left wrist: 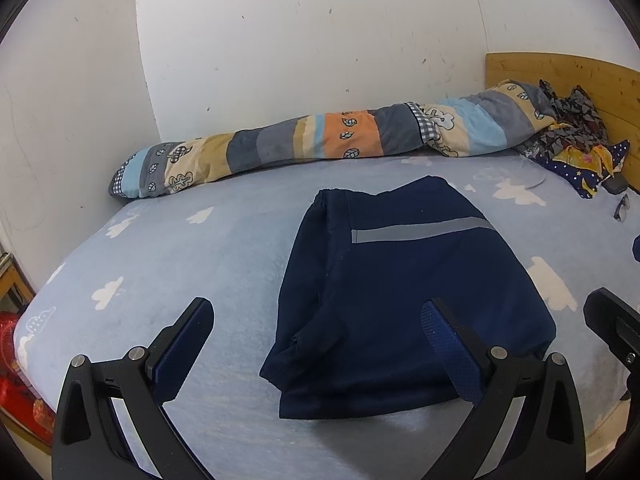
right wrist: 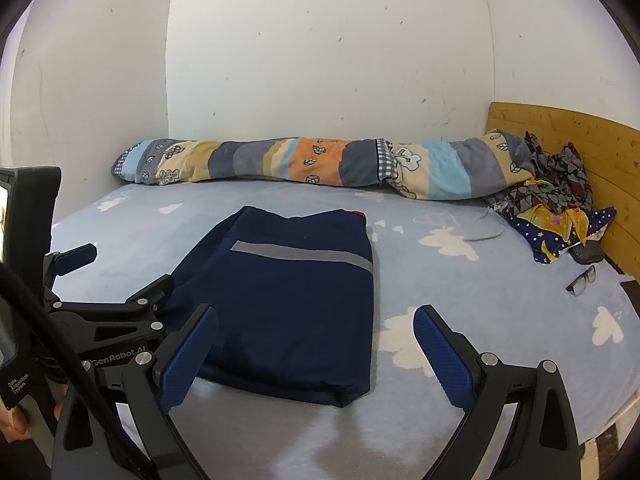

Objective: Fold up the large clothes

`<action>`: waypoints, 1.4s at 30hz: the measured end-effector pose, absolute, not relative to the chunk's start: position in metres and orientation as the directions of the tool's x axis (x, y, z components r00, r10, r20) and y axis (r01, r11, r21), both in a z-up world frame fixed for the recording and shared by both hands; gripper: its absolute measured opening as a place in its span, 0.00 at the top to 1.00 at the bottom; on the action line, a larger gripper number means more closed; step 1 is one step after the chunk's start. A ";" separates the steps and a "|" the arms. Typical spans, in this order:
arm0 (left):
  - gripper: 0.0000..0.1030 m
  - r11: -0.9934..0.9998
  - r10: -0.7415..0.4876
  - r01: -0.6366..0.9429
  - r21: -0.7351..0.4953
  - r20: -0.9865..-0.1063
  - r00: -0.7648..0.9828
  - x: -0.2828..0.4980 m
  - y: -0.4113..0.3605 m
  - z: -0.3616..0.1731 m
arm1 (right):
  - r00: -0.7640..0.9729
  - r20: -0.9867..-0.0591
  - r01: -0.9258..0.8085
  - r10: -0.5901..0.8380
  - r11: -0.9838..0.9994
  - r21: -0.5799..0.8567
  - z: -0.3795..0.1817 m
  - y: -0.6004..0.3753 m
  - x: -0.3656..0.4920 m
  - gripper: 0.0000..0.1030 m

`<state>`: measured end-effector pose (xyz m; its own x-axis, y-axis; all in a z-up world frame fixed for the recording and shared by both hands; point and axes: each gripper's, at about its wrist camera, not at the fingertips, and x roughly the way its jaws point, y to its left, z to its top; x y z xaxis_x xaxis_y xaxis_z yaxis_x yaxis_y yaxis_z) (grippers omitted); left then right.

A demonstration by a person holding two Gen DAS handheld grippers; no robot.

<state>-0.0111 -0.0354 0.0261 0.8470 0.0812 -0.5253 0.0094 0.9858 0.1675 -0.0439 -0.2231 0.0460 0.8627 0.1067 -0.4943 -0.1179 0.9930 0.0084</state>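
**Navy garment folded on bed, both grippers hovering empty**

The navy garment [left wrist: 404, 292] is lying folded into a compact rectangle on the bed [left wrist: 168, 264], sitting centre frame in the left wrist view and centre-left in the right wrist view. A grey stripe [left wrist: 420, 232] is running across its upper part. Edges are looking mostly squared; the lower left corner in the left view is bunching slightly, with a small flap sticking out.

The left gripper [left wrist: 320, 340] is hanging over the near edge of the garment, jaws spread wide, gripping nothing. One pad is showing over the fabric, the other over bare sheet at lower left. The right gripper [right wrist: 316, 344] is also standing with jaws wide and empty, straddling the garment's near right corner at lower centre of its frame. Neither pad is clearly touching cloth.

Judgement: the folding is looking nearly or fully done, and the open jaws are probably sitting here because the grippers are either releasing or lining up for one more fold or a tidy of that loose corner. Cannot tell which.

Away from the work: a striped rolled quilt [right wrist: 320, 164] is lying along the wall at mid frame, a pile of patterned clothes [right wrist: 560, 200] is sitting by the wooden headboard [right wrist: 560, 132] at right, and glasses [right wrist: 582, 280] are resting on the sheet at right, well apart from the garment.
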 end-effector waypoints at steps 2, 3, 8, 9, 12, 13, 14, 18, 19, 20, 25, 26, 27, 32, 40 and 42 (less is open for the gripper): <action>0.00 0.986 0.080 0.009 0.166 -0.525 0.847 -0.011 -0.035 0.026 | 0.862 -0.496 -0.115 0.104 0.993 0.008 0.045 -0.223 -0.043 0.03; 0.00 0.986 0.080 0.010 0.167 -0.525 0.847 -0.011 -0.035 0.026 | 0.862 -0.496 -0.116 0.105 0.993 0.010 0.045 -0.223 -0.043 0.03; 0.00 0.985 0.082 0.010 0.170 -0.524 0.848 -0.010 -0.036 0.025 | 0.862 -0.496 -0.118 0.107 0.993 0.010 0.045 -0.223 -0.043 0.03; 0.00 0.985 0.081 0.012 0.171 -0.524 0.848 -0.010 -0.036 0.025 | 0.862 -0.495 -0.118 0.107 0.993 0.010 0.045 -0.223 -0.043 0.03; 0.00 0.984 0.086 0.009 0.176 -0.522 0.849 -0.010 -0.038 0.025 | 0.863 -0.495 -0.113 0.102 0.994 0.007 0.044 -0.224 -0.043 0.03; 0.00 0.984 0.083 0.012 0.175 -0.524 0.848 -0.010 -0.038 0.024 | 0.863 -0.495 -0.112 0.101 0.994 0.009 0.044 -0.224 -0.043 0.03; 0.00 0.985 0.080 0.014 0.173 -0.525 0.847 -0.010 -0.039 0.025 | 0.862 -0.496 -0.112 0.105 0.994 0.016 0.044 -0.225 -0.043 0.03; 0.00 0.985 0.078 0.017 0.173 -0.527 0.846 -0.010 -0.039 0.025 | 0.862 -0.496 -0.108 0.102 0.994 0.018 0.045 -0.226 -0.043 0.03; 0.00 0.984 0.079 0.017 0.175 -0.525 0.847 -0.011 -0.040 0.025 | 0.863 -0.495 -0.109 0.103 0.994 0.019 0.045 -0.226 -0.044 0.03; 0.00 0.984 0.081 0.016 0.178 -0.523 0.849 -0.011 -0.040 0.025 | 0.864 -0.492 -0.112 0.106 0.994 0.017 0.046 -0.226 -0.043 0.03; 0.00 0.984 0.082 0.014 0.177 -0.524 0.848 -0.012 -0.041 0.026 | 0.863 -0.494 -0.111 0.102 0.994 0.012 0.045 -0.225 -0.043 0.03; 0.00 0.984 0.081 0.014 0.175 -0.522 0.849 -0.013 -0.041 0.026 | 0.864 -0.493 -0.110 0.101 0.994 0.011 0.045 -0.224 -0.043 0.03; 0.00 0.984 0.083 0.012 0.176 -0.522 0.849 -0.012 -0.041 0.026 | 0.865 -0.491 -0.110 0.101 0.994 0.011 0.046 -0.224 -0.044 0.03; 0.00 0.984 0.086 0.010 0.179 -0.522 0.849 -0.012 -0.042 0.025 | 0.862 -0.497 -0.109 0.098 0.994 0.007 0.044 -0.224 -0.043 0.03; 0.00 0.983 0.093 0.003 0.183 -0.518 0.850 -0.011 -0.042 0.025 | 0.865 -0.492 -0.110 0.100 0.994 0.008 0.044 -0.225 -0.043 0.03; 0.00 0.984 0.089 0.008 0.181 -0.521 0.849 -0.011 -0.042 0.025 | 0.866 -0.490 -0.110 0.102 0.994 0.012 0.044 -0.226 -0.043 0.03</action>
